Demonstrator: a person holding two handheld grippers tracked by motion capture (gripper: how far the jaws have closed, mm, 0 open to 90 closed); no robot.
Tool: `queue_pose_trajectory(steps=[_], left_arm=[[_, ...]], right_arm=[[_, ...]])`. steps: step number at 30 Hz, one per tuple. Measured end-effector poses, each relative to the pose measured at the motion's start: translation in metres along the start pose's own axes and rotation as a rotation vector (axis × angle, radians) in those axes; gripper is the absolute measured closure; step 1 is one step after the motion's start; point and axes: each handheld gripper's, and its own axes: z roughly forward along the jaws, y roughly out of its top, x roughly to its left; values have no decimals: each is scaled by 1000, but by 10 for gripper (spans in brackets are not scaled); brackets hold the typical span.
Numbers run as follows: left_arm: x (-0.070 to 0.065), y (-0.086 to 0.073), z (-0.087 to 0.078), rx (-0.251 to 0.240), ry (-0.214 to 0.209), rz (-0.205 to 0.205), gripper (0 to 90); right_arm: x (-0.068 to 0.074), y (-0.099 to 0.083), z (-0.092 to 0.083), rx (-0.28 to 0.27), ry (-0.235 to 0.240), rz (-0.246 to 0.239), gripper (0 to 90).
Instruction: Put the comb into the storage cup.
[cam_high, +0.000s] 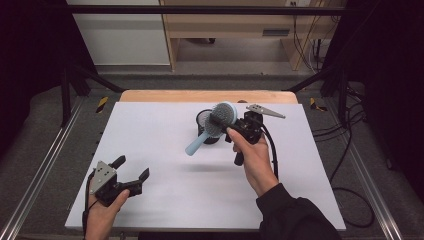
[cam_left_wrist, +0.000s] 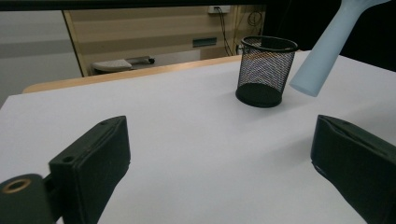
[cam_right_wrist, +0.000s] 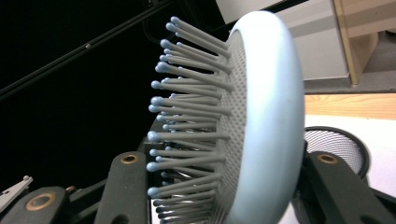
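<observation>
Your right gripper (cam_high: 223, 123) is clamped on the round head of the pale blue hairbrush (cam_high: 216, 123); in the right gripper view one jaw sits on the bristle side and the other against the smooth back of the head (cam_right_wrist: 266, 121), so the grip is across the thickness of the pad. That hold leaves the handle (cam_left_wrist: 327, 49) free and pointing down and away from you, its end hanging just above the table beside the black mesh cup (cam_high: 206, 126). My reading is that you hold it by the head so the handle can go into the cup first; the handle tip is at present outside the rim and lower than it, so it needs to rise before it goes in. The cup stands upright on the white table surface (cam_high: 165, 165), near the far middle, and looks empty in the left gripper view (cam_left_wrist: 266, 70). Your left gripper (cam_high: 131, 172) rests at the near left corner, well apart from the work, jaws spread wide and holding nothing. Count: one hairbrush, one cup, two grippers.
</observation>
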Motion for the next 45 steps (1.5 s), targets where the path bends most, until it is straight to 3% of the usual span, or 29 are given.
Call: queue_pose_trajectory(steps=[6,21,40,45], left_arm=[[4,-3,1,5,14,-27,35],[2,-4,3,11,14,-12,34],[1,-5,4,18,3,-4,34],[1,-5,3,17,1,-4,34]], right_arm=[[-2,7,-2,2,-3,-12,520],[9,27,7,-2,-3,-46,518],[9,42,18,-29,-11,-44,515],[7,42,25,-5,-34,-60,515]])
